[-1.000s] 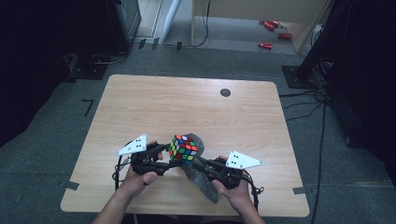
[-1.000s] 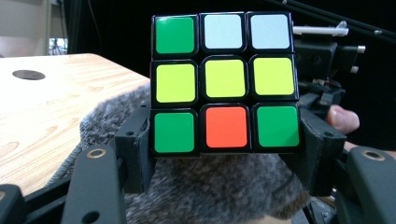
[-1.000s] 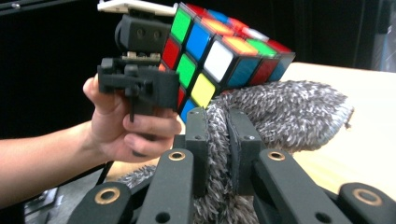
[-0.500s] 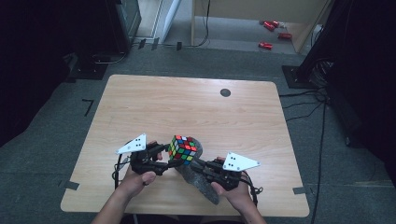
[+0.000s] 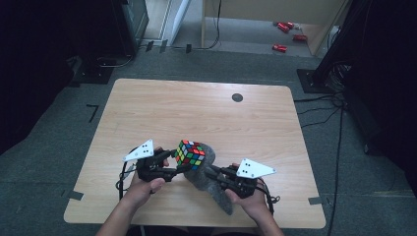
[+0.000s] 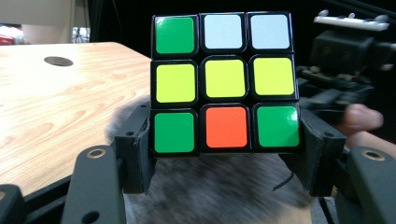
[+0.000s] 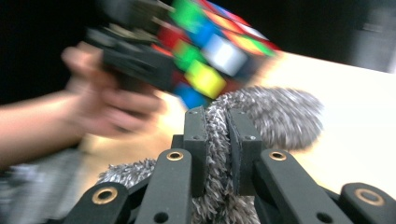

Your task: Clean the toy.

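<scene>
- High view: the left gripper holds a cube above the near middle of the table, its jaws clamped on the cube's lower sides. A grey cloth lies just under and behind the cube and trails toward the near edge. The right gripper pinches that cloth just right of the cube. Both hands come in from the bottom, the left hand and the right hand close together. A dark round spot sits far back on the table.
- Left gripper view: the cube fills the middle, 3 rows of 3 tiles facing the camera, with the 2 jaws pressed on its bottom row from either side. The cloth is a grey blur below it.
- Right gripper view: the jaws are closed tight on a fold of cloth. The cube is blurred, up left, held in the other gripper.
</scene>
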